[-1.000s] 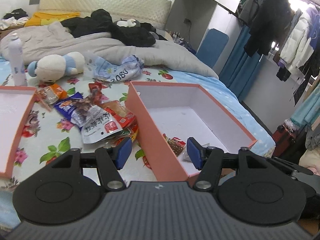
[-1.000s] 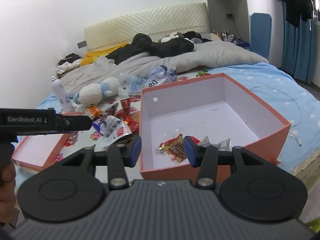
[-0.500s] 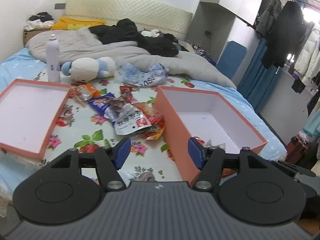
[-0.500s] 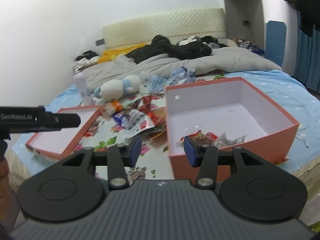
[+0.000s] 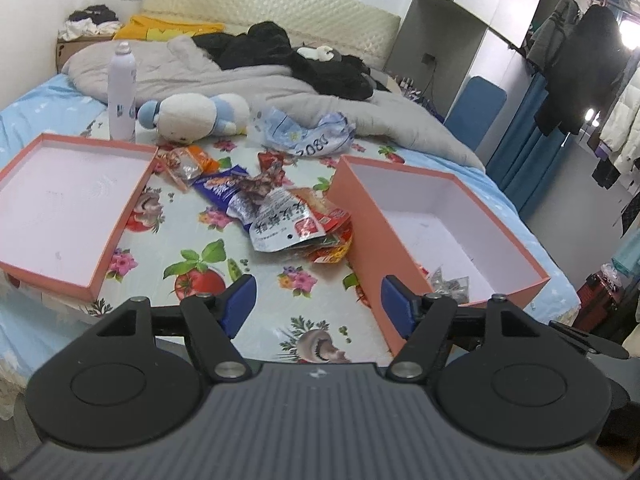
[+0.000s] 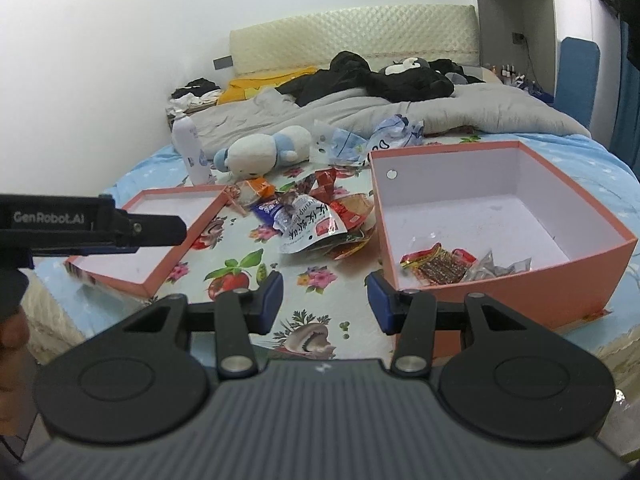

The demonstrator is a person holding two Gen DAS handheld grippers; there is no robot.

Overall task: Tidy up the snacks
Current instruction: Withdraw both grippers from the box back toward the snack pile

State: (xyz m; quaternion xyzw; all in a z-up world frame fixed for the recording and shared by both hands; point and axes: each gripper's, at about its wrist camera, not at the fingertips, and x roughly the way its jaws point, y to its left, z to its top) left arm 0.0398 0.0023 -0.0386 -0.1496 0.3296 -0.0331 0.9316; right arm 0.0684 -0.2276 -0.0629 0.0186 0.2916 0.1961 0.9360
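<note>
While both tools hang above the near edge of the bed, the left hand-held gripper point(image 5: 318, 302) has its blue pads spread wide with nothing between them, and the right hand-held gripper point(image 6: 325, 300) is spread and empty in the same way. Under them lies the flowered sheet point(image 5: 192, 256) of the bed. To the right stands the deep orange box point(image 6: 500, 280), and in its near corner lie a red snack packet point(image 6: 436, 264) and a clear wrapper point(image 6: 500, 266). To the left lies the shallow orange lid point(image 5: 60, 204). Between the two, the pile of snack packets point(image 5: 280, 212) rests on the sheet, touching the left wall of the box. Farther back lie a white and blue plush toy point(image 5: 196, 114), a white bottle point(image 5: 121, 88) standing upright, and a crumpled blue bag point(image 5: 308, 136). Behind these are a grey duvet point(image 5: 240, 80), black clothes point(image 5: 288, 56) and the padded headboard point(image 5: 272, 4); coats point(image 5: 580, 64) hang at the far right of the room. Compared with one second ago, both grippers have drawn back from the box, so more of the bed and the lid shows now.
</note>
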